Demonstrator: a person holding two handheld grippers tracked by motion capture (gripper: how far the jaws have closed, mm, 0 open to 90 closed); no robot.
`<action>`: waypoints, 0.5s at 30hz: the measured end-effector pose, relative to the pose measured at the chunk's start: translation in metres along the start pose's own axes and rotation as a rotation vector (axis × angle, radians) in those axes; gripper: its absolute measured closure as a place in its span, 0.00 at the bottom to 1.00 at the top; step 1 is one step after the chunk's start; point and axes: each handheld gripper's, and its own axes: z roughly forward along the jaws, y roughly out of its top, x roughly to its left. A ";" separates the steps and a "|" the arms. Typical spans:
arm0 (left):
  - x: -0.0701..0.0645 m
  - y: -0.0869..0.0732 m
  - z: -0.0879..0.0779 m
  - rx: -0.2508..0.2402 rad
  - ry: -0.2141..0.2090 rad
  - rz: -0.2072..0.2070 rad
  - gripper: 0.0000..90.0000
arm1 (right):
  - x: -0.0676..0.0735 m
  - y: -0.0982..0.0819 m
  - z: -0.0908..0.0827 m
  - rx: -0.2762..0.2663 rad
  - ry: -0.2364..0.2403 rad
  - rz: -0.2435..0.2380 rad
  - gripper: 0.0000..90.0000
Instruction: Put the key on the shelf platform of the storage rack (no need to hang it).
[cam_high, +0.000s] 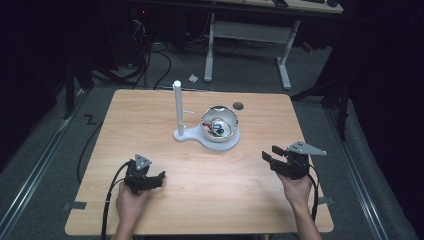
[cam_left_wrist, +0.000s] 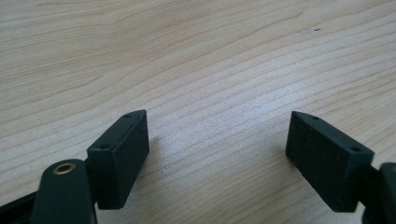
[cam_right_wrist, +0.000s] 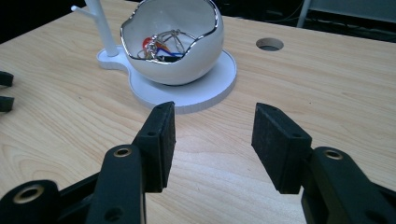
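Matt wood-grain table (cam_high: 150, 125); glossy white bowl (cam_right_wrist: 187, 60), silvery rim.

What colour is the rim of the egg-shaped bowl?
Shiny silver, along the jagged rim of the white bowl; the right gripper view shows it best.

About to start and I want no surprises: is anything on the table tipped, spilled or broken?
Nothing stands out. The white stand sits flat, its post upright, the egg-shaped bowl on its tray with small items inside. Its jagged rim looks like design, not damage.
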 end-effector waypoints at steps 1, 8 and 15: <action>0.000 0.000 0.000 0.000 0.000 0.000 0.24 | -0.001 -0.001 0.001 0.000 0.000 0.001 0.56; 0.000 0.000 0.000 0.000 0.000 0.000 0.24 | -0.002 -0.009 0.007 0.010 -0.009 0.007 0.56; 0.000 0.000 0.000 0.000 0.000 0.000 0.24 | 0.002 -0.018 0.015 0.044 -0.007 -0.014 0.56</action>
